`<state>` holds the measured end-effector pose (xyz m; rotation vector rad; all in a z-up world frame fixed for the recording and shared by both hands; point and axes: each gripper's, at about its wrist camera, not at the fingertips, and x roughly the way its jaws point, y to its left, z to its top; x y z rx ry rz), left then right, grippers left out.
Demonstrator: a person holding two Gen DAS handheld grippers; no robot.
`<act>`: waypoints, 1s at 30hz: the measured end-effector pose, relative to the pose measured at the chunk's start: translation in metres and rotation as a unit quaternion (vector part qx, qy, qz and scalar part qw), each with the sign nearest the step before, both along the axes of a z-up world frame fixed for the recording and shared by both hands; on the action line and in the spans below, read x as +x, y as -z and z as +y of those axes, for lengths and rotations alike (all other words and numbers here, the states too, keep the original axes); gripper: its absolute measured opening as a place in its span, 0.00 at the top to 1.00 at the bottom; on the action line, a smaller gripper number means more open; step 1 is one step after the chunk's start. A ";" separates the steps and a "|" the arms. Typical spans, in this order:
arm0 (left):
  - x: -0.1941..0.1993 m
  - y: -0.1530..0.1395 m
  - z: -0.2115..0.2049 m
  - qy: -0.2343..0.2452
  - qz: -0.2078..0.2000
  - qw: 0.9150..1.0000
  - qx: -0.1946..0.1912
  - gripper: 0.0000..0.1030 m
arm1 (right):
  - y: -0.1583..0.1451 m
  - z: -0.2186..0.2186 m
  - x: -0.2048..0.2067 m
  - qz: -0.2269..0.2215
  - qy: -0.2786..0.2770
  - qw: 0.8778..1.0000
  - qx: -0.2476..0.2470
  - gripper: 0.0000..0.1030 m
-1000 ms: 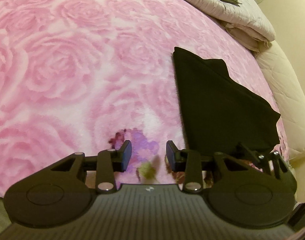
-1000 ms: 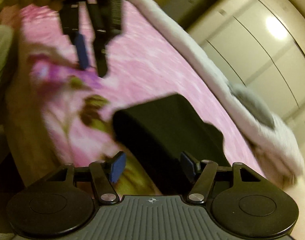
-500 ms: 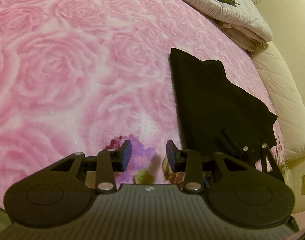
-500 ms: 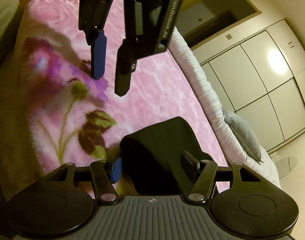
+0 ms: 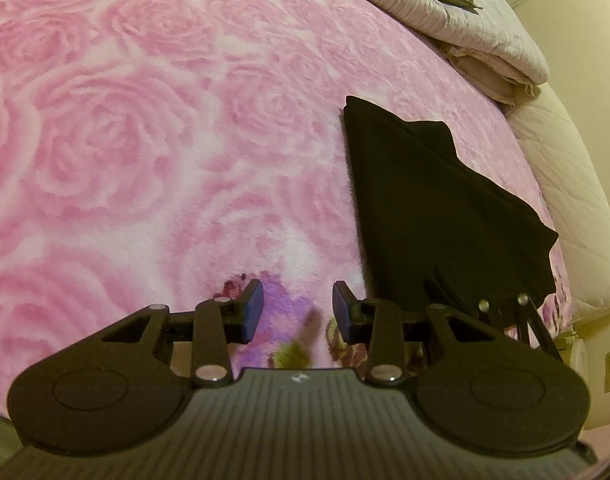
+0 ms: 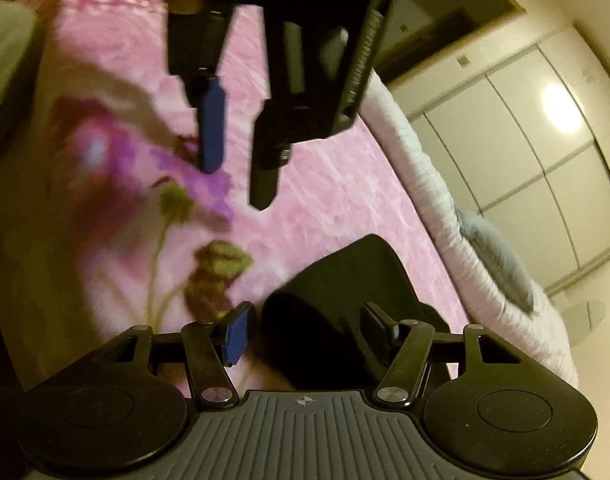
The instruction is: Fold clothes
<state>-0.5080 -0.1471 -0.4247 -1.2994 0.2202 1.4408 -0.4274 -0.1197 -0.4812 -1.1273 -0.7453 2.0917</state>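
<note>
Now the left gripper (image 5: 297, 312) is seen unchanged from a second ago: its jaws are held partly spread over the purple flower print at the near edge of the blanket (image 5: 145, 160), with nothing between them. The garment (image 5: 425, 208), a dark folded cloth, is laid just to its right, toward the blanket's right edge, in the same spot as before.

What has changed is found further right. The right gripper (image 6: 305, 328) has been brought in and slightly down to the garment's near end (image 6: 345, 300), where a second ago a gap was left. Its jaws are spread wide on either side of that rolled-looking end; the pads are not seen pressing on the cloth, so no grip is judged to be made yet. A pick-up of this end, for the next fold, is probably being prepared.

The garment's long axis is run from the near edge away toward the bedding (image 5: 445, 20) at the far end. The cloth is widest at the near end and is narrowed to a far corner pointing away.
</note>
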 end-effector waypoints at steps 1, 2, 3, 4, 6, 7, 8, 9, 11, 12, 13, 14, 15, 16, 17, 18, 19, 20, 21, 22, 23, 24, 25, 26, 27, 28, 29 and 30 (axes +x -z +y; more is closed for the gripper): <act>0.000 0.000 0.000 0.000 0.000 1.000 0.000 0.69 | -0.002 0.003 -0.001 0.004 0.007 1.000 -0.005 0.40; 0.001 -0.001 0.001 0.001 0.001 1.000 -0.001 0.69 | -0.005 0.005 0.000 0.010 0.013 1.000 -0.011 0.40; 0.001 -0.002 0.002 0.002 0.002 1.000 -0.001 0.69 | -0.008 0.006 0.002 0.016 0.019 1.000 -0.016 0.42; 0.002 -0.003 0.002 0.004 0.002 1.000 0.000 0.69 | -0.011 0.008 0.003 0.021 0.025 0.999 -0.022 0.46; 0.003 -0.005 0.005 0.007 0.003 1.000 0.003 0.69 | -0.017 0.011 0.008 0.033 0.032 0.998 -0.039 0.63; 0.004 -0.006 0.008 0.008 0.004 1.000 0.005 0.69 | -0.019 0.012 0.011 0.039 0.034 0.997 -0.049 0.69; 0.006 -0.007 0.011 0.009 0.006 1.000 0.008 0.69 | -0.023 0.013 0.015 0.055 0.040 0.996 -0.062 0.78; 0.007 -0.009 0.014 0.011 0.007 1.000 0.012 0.69 | -0.030 0.015 0.022 0.082 0.050 0.992 -0.078 0.84; 0.013 -0.015 0.023 0.019 0.010 1.000 0.020 0.69 | -0.046 0.022 0.037 0.149 0.076 0.978 -0.121 0.86; 0.016 -0.018 0.029 0.024 0.012 0.999 0.025 0.69 | -0.057 0.033 0.049 0.202 0.099 0.961 -0.160 0.87; 0.020 -0.023 0.035 0.029 0.016 0.999 0.031 0.69 | -0.069 0.044 0.062 0.255 0.121 0.939 -0.199 0.87; 0.025 -0.027 0.042 0.035 0.019 0.999 0.037 0.69 | -0.079 0.055 0.077 0.305 0.144 0.912 -0.231 0.88; 0.030 -0.033 0.051 0.042 0.023 0.998 0.045 0.69 | -0.088 0.066 0.095 0.354 0.167 0.884 -0.256 0.88; 0.036 -0.038 0.060 0.049 0.026 0.997 0.053 0.69 | -0.097 0.078 0.114 0.401 0.190 0.851 -0.279 0.88; 0.043 -0.044 0.071 0.058 0.029 0.996 0.063 0.69 | -0.105 0.088 0.134 0.442 0.210 0.820 -0.295 0.88; 0.050 -0.050 0.081 0.069 0.031 0.994 0.074 0.69 | -0.110 0.095 0.154 0.476 0.227 0.794 -0.303 0.88; 0.058 -0.055 0.091 0.080 0.033 0.993 0.084 0.69 | -0.116 0.103 0.175 0.509 0.243 0.765 -0.311 0.88; 0.067 -0.060 0.102 0.093 0.033 0.991 0.095 0.69 | -0.120 0.108 0.196 0.538 0.259 0.739 -0.314 0.88; 0.078 -0.064 0.114 0.107 0.033 0.988 0.106 0.69 | -0.123 0.112 0.218 0.561 0.275 0.715 -0.312 0.88; 0.089 -0.068 0.126 0.122 0.032 0.985 0.116 0.69 | -0.125 0.115 0.239 0.584 0.290 0.691 -0.311 0.88; 0.099 -0.070 0.136 0.136 0.030 0.982 0.124 0.69 | -0.127 0.119 0.260 0.605 0.305 0.668 -0.307 0.88; 0.111 -0.070 0.148 0.151 0.027 0.980 0.130 0.69 | -0.125 0.122 0.279 0.621 0.322 0.649 -0.301 0.88; 0.124 -0.068 0.159 0.165 0.025 0.977 0.134 0.69 | -0.123 0.124 0.299 0.633 0.341 0.631 -0.292 0.88; 0.135 -0.065 0.168 0.178 0.023 0.974 0.137 0.68 | -0.119 0.127 0.316 0.639 0.363 0.616 -0.284 0.88; 0.147 -0.060 0.178 0.190 0.020 0.972 0.135 0.68 | -0.113 0.132 0.330 0.639 0.387 0.603 -0.279 0.88; 0.158 -0.052 0.187 0.200 0.017 0.972 0.126 0.68 | -0.104 0.137 0.344 0.638 0.411 0.589 -0.279 0.88; 0.169 -0.044 0.196 0.208 0.014 0.971 0.117 0.68 | -0.092 0.142 0.356 0.634 0.436 0.571 -0.285 0.88; 0.179 -0.036 0.202 0.216 0.012 0.970 0.107 0.68 | -0.081 0.145 0.366 0.635 0.452 0.555 -0.292 0.88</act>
